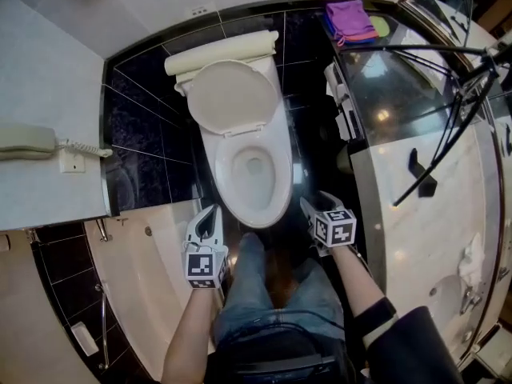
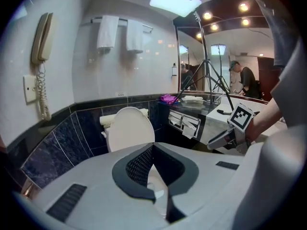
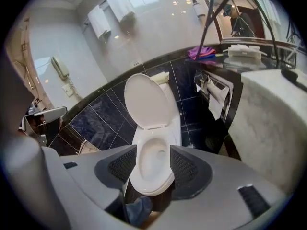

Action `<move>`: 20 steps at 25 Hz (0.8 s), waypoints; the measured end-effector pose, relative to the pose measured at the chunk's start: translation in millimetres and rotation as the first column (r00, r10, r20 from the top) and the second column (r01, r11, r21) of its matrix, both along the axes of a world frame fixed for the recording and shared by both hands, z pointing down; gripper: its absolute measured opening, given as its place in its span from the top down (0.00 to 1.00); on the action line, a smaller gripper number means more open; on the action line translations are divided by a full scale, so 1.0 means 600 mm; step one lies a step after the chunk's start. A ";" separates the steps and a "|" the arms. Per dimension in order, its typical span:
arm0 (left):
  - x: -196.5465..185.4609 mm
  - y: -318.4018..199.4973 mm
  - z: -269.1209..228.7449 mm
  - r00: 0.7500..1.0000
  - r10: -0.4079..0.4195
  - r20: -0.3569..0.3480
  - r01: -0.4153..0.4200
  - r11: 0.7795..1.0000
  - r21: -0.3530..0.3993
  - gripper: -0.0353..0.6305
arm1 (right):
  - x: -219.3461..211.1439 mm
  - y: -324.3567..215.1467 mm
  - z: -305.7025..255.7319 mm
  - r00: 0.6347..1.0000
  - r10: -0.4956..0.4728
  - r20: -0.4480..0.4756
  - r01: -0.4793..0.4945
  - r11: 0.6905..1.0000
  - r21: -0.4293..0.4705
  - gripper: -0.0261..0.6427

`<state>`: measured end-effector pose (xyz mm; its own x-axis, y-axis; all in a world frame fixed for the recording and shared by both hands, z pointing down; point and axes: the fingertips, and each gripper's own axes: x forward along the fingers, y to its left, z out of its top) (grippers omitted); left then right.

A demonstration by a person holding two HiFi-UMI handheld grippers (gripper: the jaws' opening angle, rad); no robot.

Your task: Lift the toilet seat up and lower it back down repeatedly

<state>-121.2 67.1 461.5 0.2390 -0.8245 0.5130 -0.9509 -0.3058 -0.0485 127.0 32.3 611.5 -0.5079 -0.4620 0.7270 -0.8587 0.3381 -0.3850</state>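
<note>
1. Toilet seat [image 1: 256,212] lies flat, as far as the views show, on the rim of the white toilet bowl [image 1: 254,168]. The bowl stands against a black-tiled wall, with a marble worktop [image 1: 432,238] to its right.
2. The lid [image 1: 232,98] stands raised and leans back against the tank, apart from the seat except at the hinge.
3. A folded cream towel [image 1: 222,52] lies across the top of the tank, just behind the lid.
4. The person's legs in jeans [image 1: 252,270] point at the front of the bowl, between the two tools.
5. The right hand-held gripper [image 1: 317,200] hangs just beside the bowl's front right. It is released: its jaws stand wide apart, and only the bowl farther off shows in the gap between them.
6. The left hand-held gripper [image 1: 210,210] hangs near the bowl's front left. It is clenched: its jaw tips meet, with nothing caught between them.
7. A wall phone [image 1: 28,142] hangs on the pale wall, well to the left.
8. A purple cloth [image 1: 350,18] lies at the far end of the worktop.
</note>
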 end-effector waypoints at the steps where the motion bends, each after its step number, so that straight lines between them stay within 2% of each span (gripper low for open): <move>1: 0.001 -0.004 0.022 1.000 -0.003 0.001 0.003 1.000 -0.001 0.95 | -0.002 0.004 0.032 1.000 0.010 0.006 -0.010 1.000 -0.025 0.60; 7: 0.016 -0.017 0.151 1.000 -0.022 0.019 0.022 1.000 -0.005 0.95 | -0.019 0.020 0.225 0.998 0.039 0.049 -0.031 0.988 -0.154 0.60; 11: 0.030 -0.013 0.226 0.999 -0.053 0.007 0.053 0.998 -0.022 0.95 | -0.023 0.030 0.337 0.992 0.093 0.085 -0.069 0.966 -0.248 0.60; 14: 0.039 -0.007 0.269 0.996 -0.091 -0.016 0.091 0.995 -0.042 0.95 | -0.027 0.034 0.394 0.984 0.130 0.118 -0.089 0.950 -0.298 0.60; 20: 0.032 0.004 0.342 0.994 -0.104 -0.013 0.103 0.992 -0.077 0.95 | -0.049 0.029 0.475 0.961 0.198 0.194 -0.118 0.924 -0.363 0.60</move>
